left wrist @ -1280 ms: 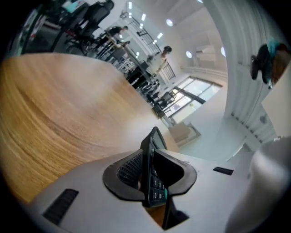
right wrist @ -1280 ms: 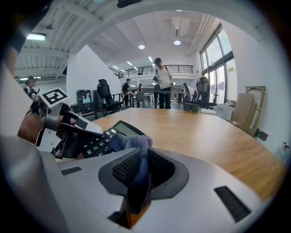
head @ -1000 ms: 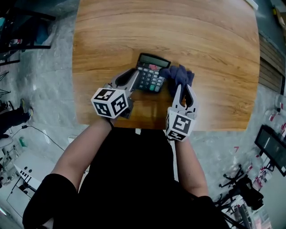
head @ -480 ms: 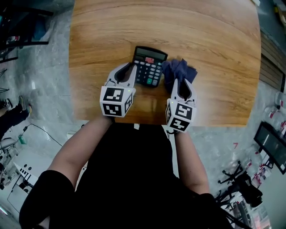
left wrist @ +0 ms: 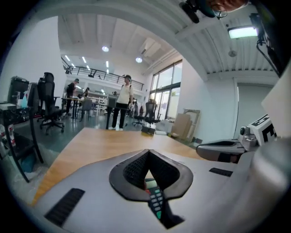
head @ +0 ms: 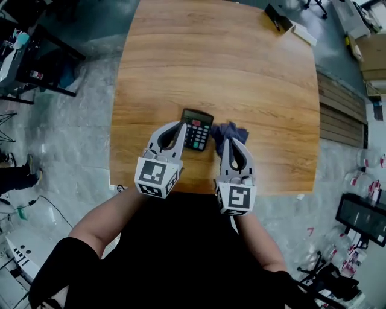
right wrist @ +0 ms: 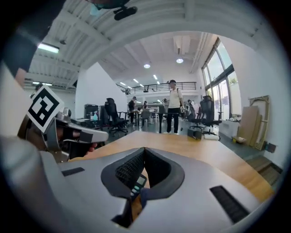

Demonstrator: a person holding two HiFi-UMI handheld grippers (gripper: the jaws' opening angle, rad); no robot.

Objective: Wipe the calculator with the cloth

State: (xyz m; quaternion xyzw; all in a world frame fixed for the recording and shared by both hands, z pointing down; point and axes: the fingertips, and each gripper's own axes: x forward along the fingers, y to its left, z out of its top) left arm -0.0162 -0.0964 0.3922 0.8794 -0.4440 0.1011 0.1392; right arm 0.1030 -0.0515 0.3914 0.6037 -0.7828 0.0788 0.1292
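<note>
The black calculator [head: 196, 128] lies flat on the wooden table [head: 241, 72], with the dark blue cloth [head: 229, 133] bunched just to its right. My left gripper [head: 181, 125] hovers above the calculator's left edge. My right gripper [head: 232, 142] hovers over the cloth's near side. Both have just been closing and now stand shut with nothing between the jaws. In the left gripper view the closed tips [left wrist: 147, 151] meet above the calculator's keys [left wrist: 155, 200]. In the right gripper view the closed tips [right wrist: 144, 149] sit above the calculator [right wrist: 137, 183] and cloth [right wrist: 144, 196].
A black box [head: 278, 17] and a white item [head: 303, 34] lie at the table's far right corner. The table's near edge runs just under both grippers. People [left wrist: 122, 102] and office chairs [left wrist: 47, 102] stand beyond the table's far end.
Both grippers have lifted up off the table and their jaws have gone from open to shut. The calculator and cloth stay on the table.
</note>
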